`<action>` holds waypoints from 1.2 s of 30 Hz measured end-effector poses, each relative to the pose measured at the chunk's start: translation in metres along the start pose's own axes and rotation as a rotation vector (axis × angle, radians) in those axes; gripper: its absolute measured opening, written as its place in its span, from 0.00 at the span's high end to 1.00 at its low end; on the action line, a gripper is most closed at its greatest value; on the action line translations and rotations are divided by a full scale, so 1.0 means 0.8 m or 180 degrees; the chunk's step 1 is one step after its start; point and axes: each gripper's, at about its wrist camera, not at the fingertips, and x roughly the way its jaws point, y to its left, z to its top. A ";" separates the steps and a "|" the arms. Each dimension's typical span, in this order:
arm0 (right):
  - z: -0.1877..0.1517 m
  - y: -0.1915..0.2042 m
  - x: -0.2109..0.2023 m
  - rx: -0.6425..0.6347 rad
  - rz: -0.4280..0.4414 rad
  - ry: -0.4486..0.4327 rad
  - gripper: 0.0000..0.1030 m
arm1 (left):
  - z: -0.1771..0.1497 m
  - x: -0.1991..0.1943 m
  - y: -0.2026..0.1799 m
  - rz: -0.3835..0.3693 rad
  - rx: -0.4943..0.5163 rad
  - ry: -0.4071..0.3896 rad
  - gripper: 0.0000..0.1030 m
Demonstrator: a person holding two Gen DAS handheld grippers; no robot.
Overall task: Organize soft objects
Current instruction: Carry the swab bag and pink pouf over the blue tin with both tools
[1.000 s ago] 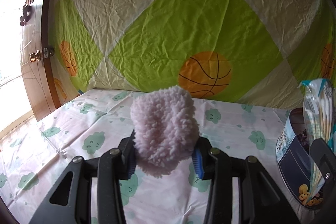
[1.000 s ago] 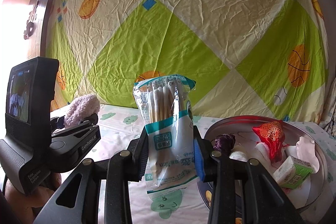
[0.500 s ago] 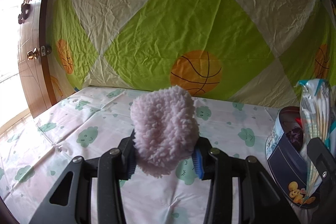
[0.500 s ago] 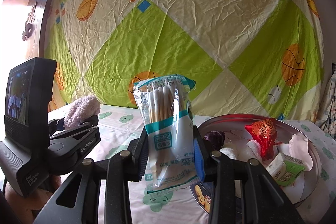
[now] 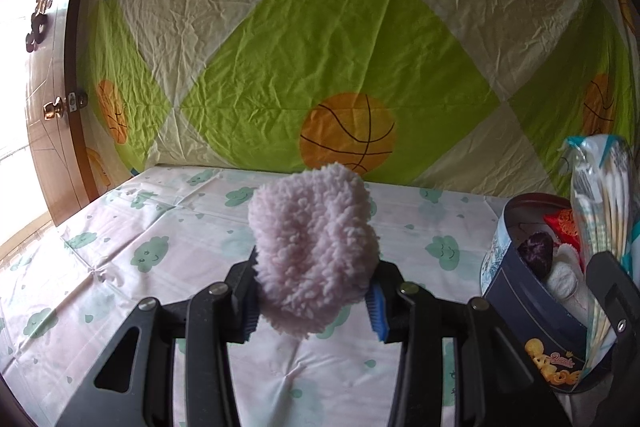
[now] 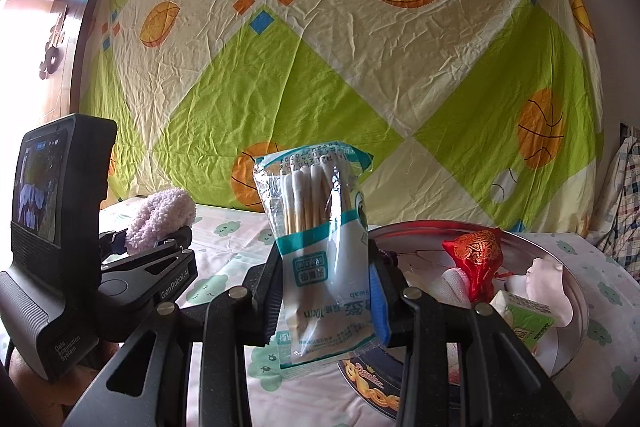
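Fluffy pink sock is pinched in my left fingers, cotton swab pack in my right, above the counter; tin already half filled, both await placing.

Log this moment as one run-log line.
left gripper: shut on pink fleece sock | right gripper: shut on cotton swab pack | round tin: open, part-filled

Right tongs clamp a cotton swab packet upright beside the round tin.
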 end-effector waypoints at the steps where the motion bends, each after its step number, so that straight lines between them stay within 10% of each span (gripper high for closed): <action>1: 0.000 -0.003 -0.001 0.0007 -0.0012 0.0002 0.62 | 0.000 -0.001 -0.002 -0.0007 0.0006 0.0001 0.59; 36: -0.004 -0.105 -0.043 0.0015 -0.0496 -0.0193 0.62 | -0.004 -0.048 -0.103 -0.0473 0.0213 -0.0102 0.59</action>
